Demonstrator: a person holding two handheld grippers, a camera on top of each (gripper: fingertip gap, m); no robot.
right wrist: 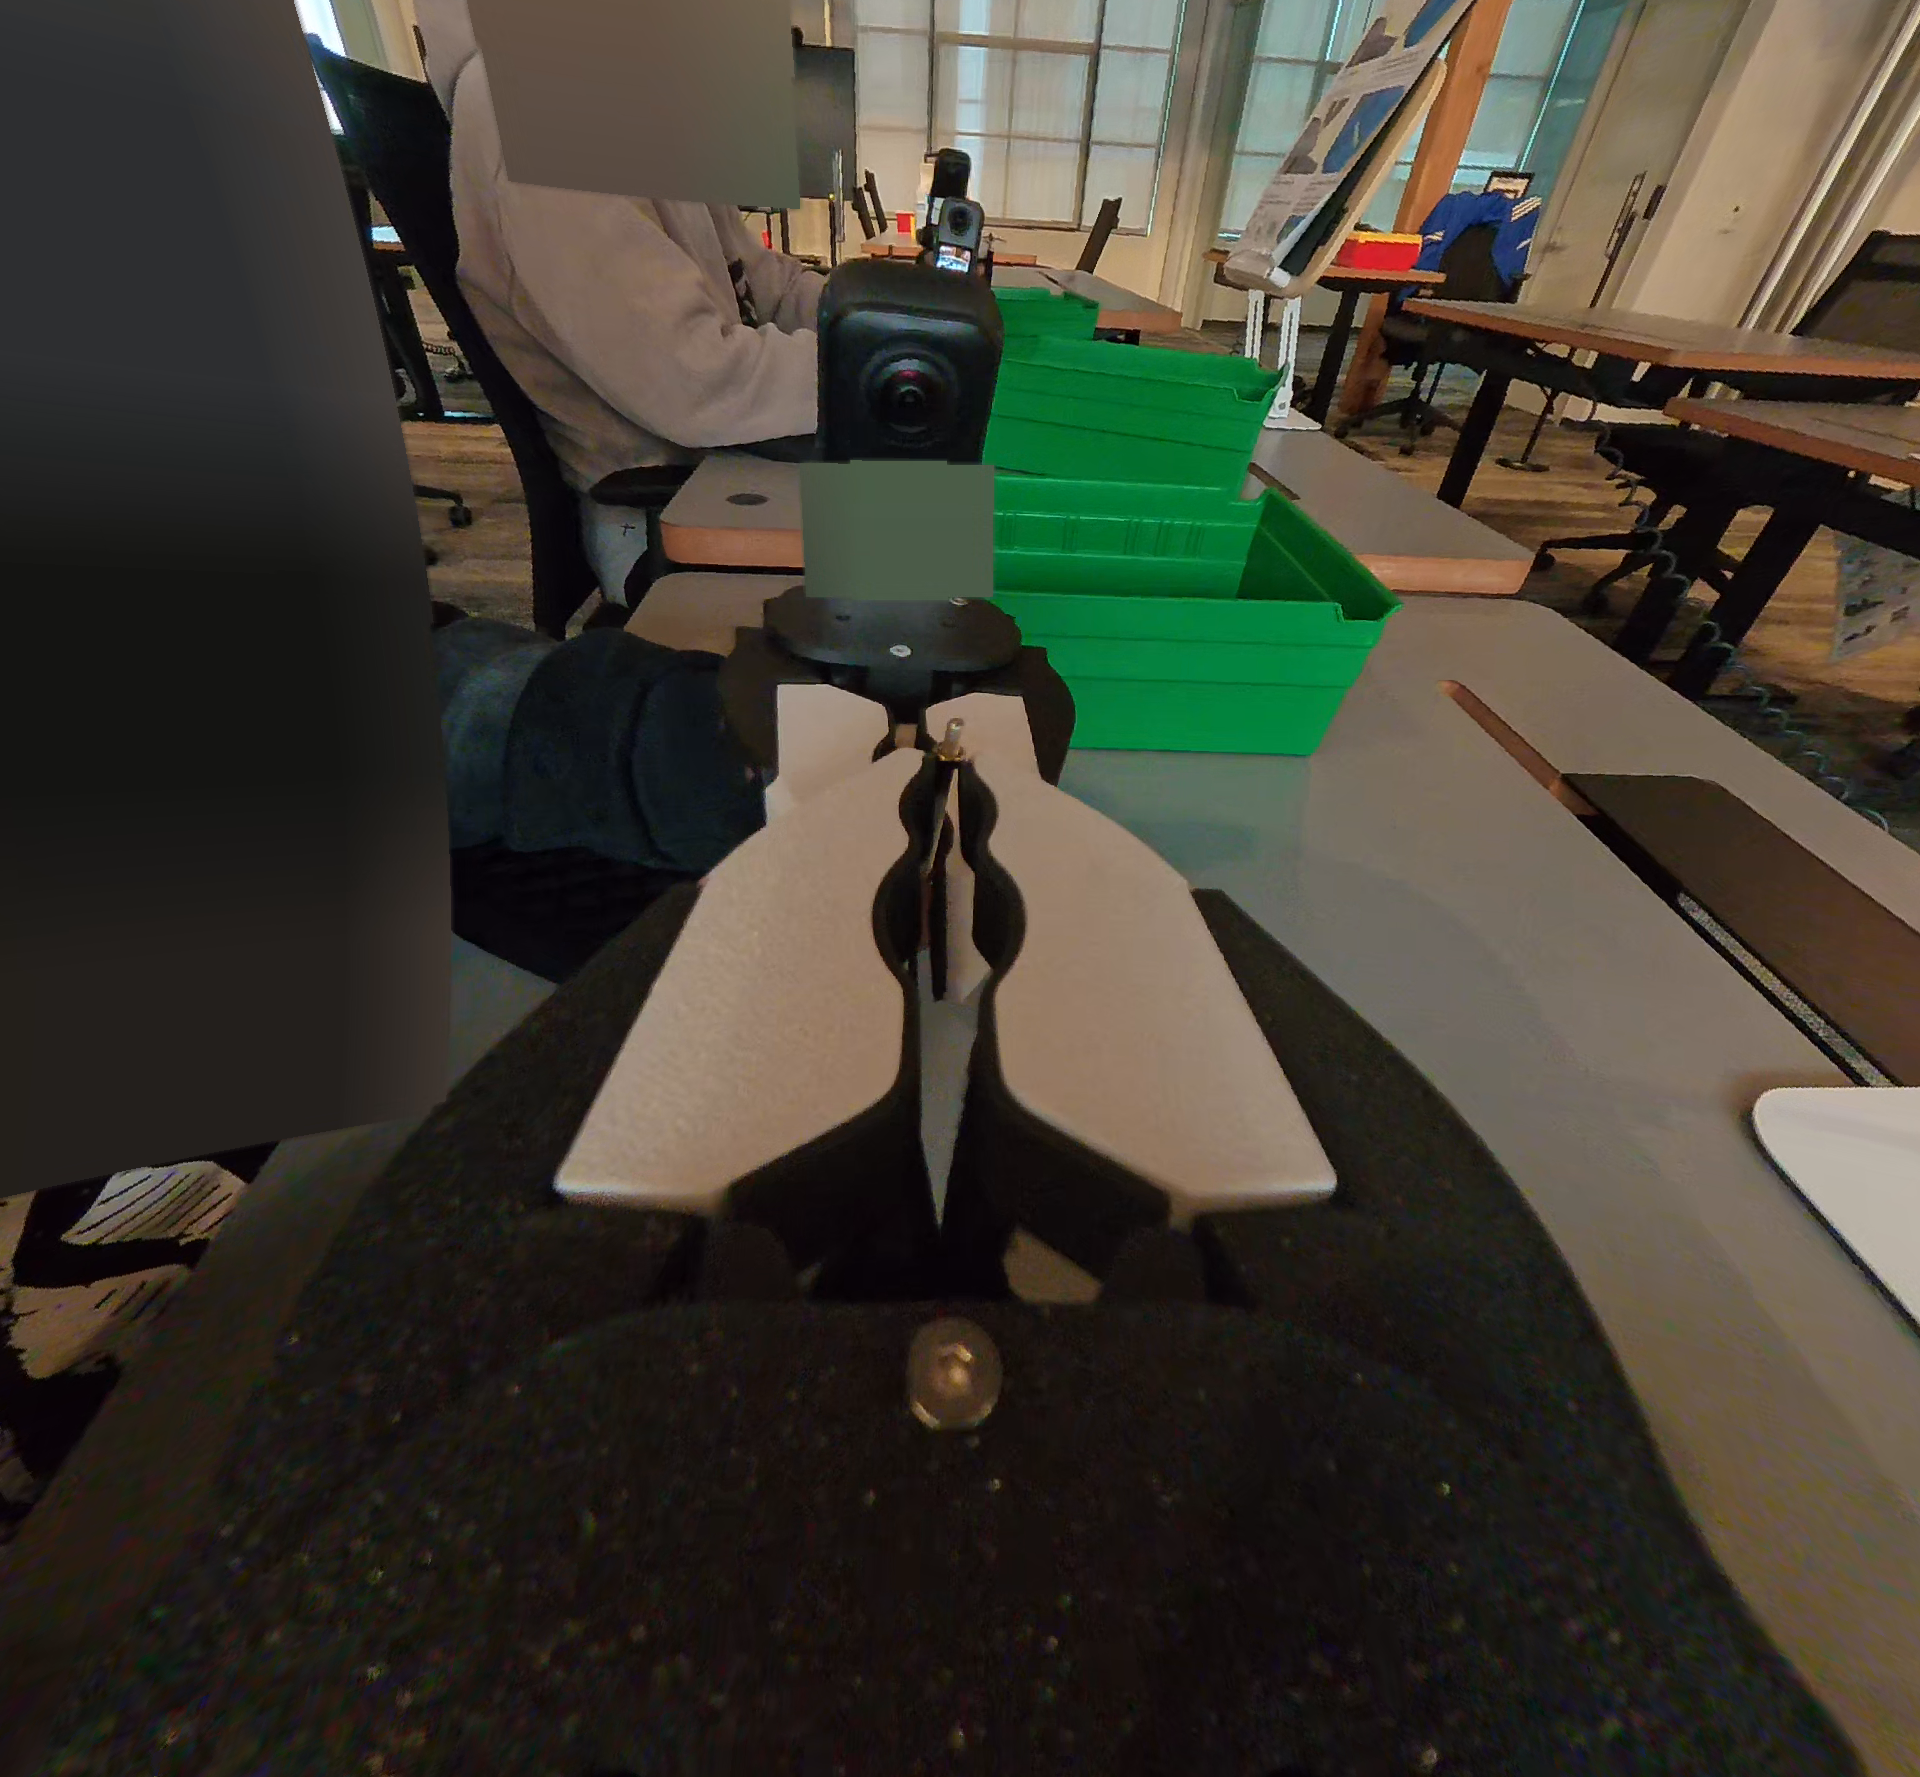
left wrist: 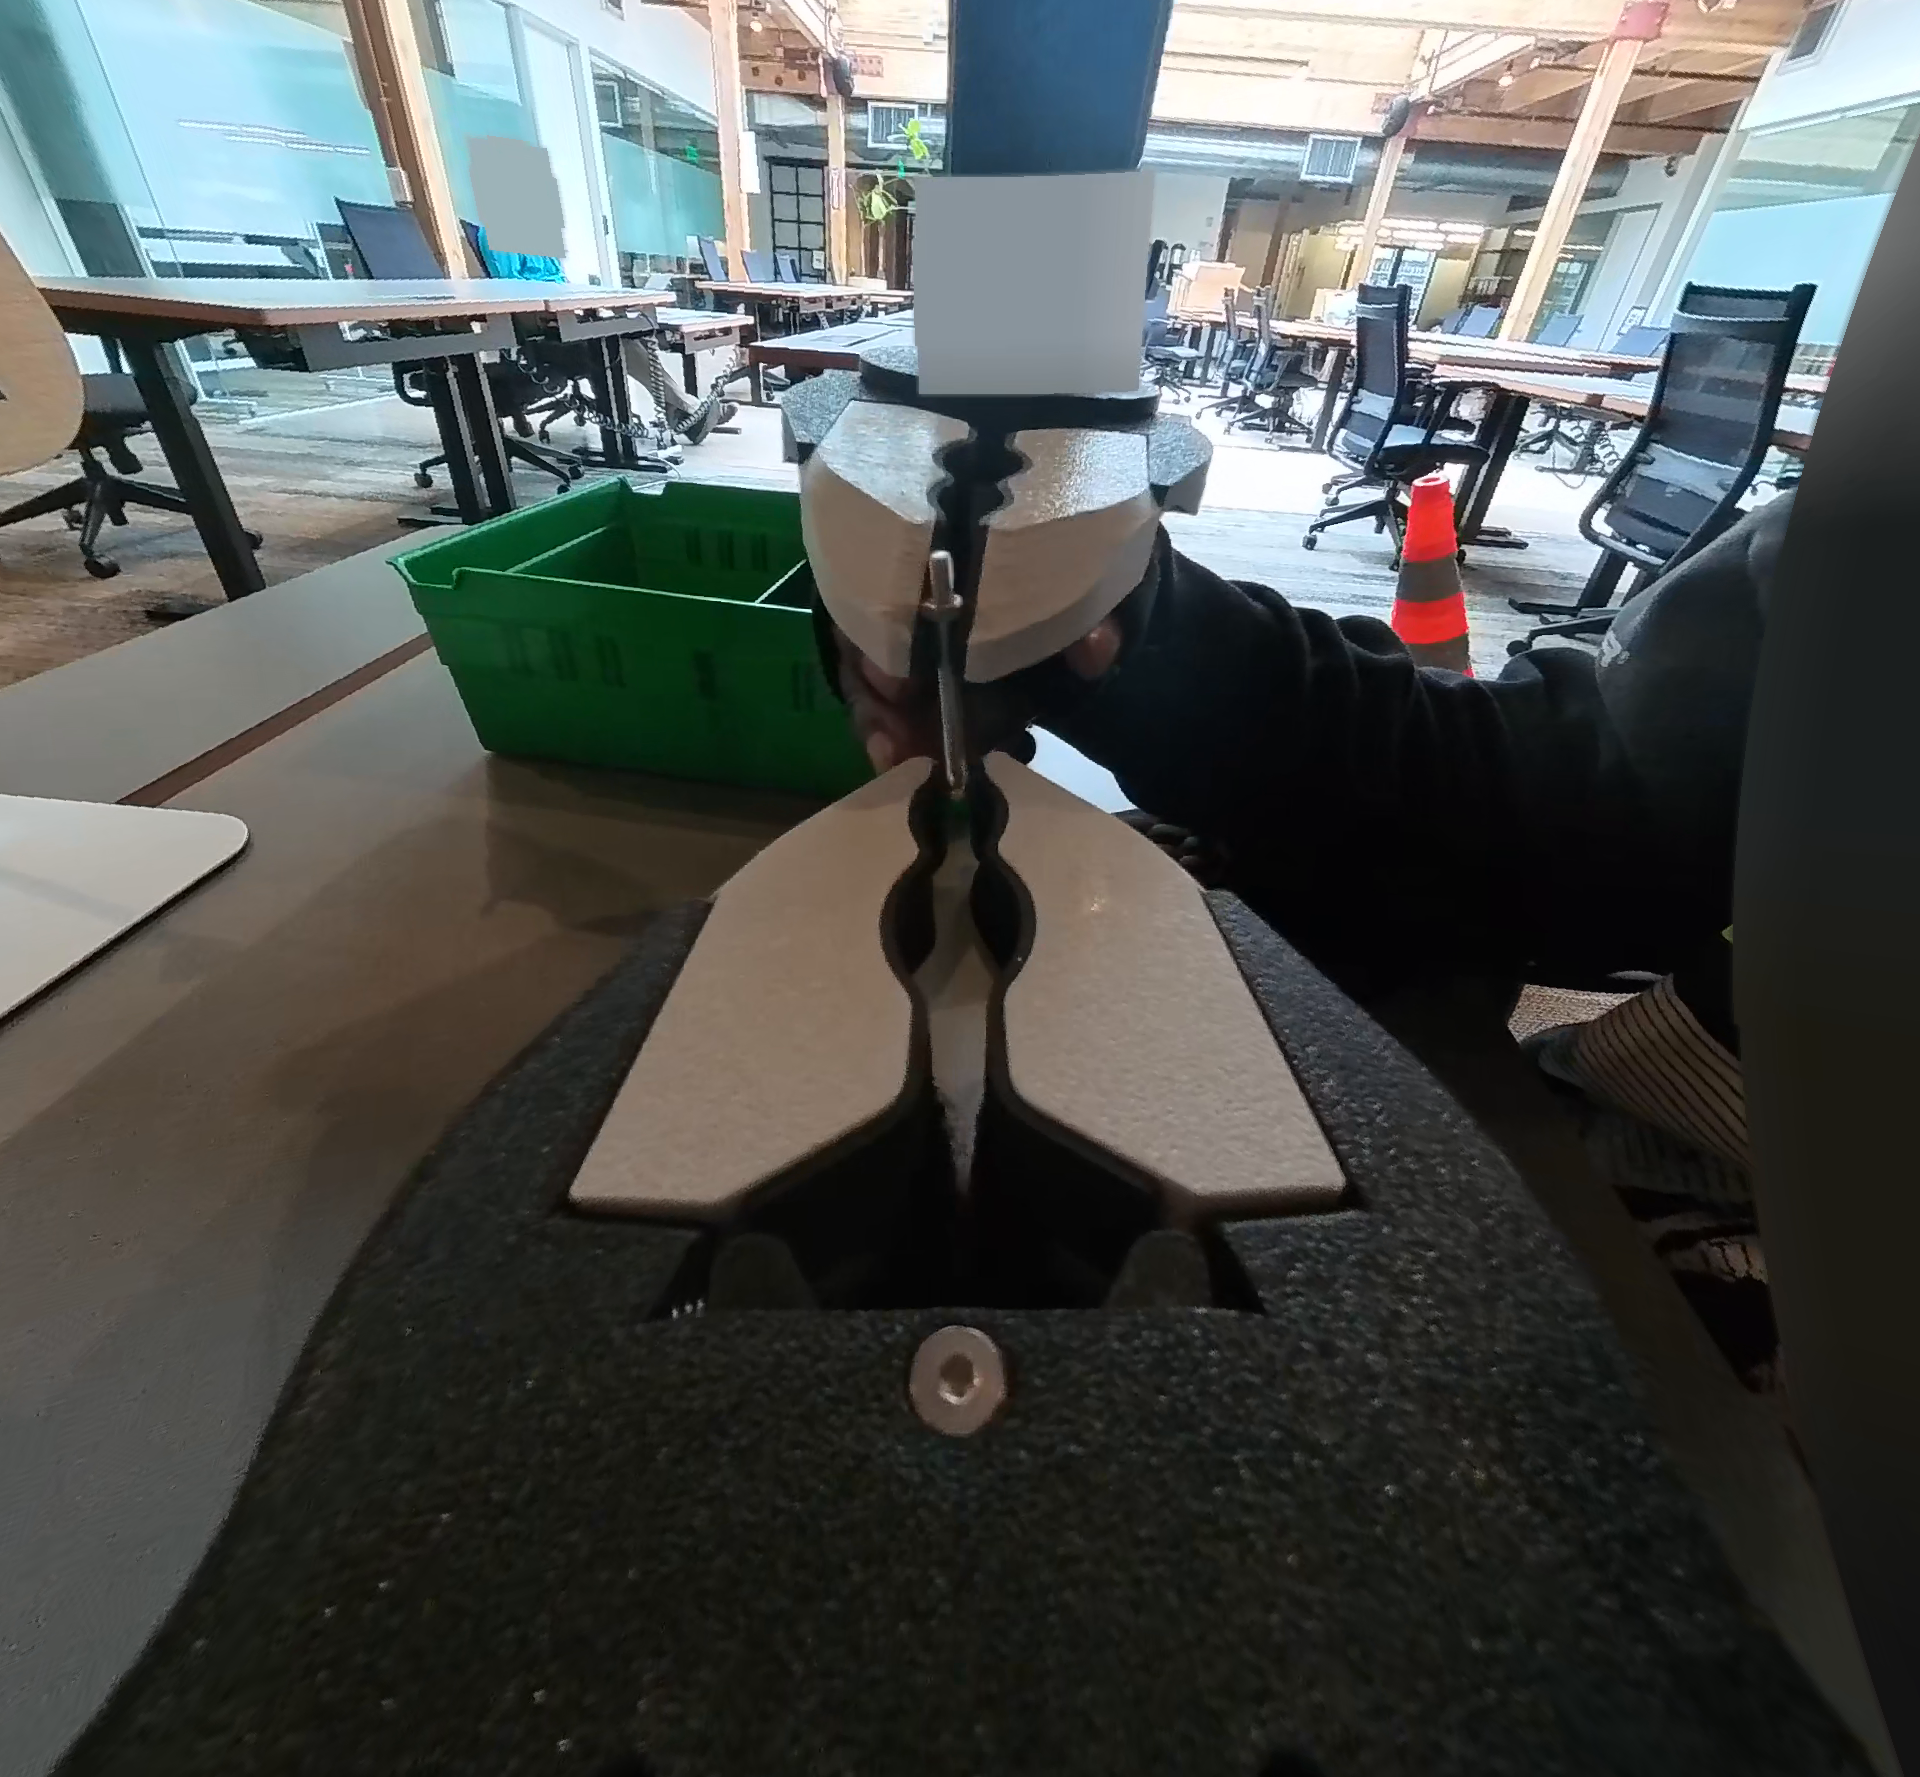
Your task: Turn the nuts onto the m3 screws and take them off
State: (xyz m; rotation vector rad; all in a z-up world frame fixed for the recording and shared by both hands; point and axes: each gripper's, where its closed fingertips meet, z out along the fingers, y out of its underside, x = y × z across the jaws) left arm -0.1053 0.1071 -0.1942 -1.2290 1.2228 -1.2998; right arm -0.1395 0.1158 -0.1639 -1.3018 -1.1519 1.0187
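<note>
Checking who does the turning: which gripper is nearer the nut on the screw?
Right. The nut sits at the tips of the right gripper. The left gripper pinches the screw at its far end, away from the nut.

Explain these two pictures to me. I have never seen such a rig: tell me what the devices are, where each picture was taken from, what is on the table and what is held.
There is no robot here. A person holds a two-finger tool in each hand, each carrying a camera that looks along its fingers. One picture comes from the left claw, the other from the right claw. The two face each other, so each picture also shows the other tool. Both claws are closed on one thin metal screw that spans between them, with a nut on it. Whether the right claw also pinches the nut is unclear. On the grey table stand a green bin and a flat white object.
</note>
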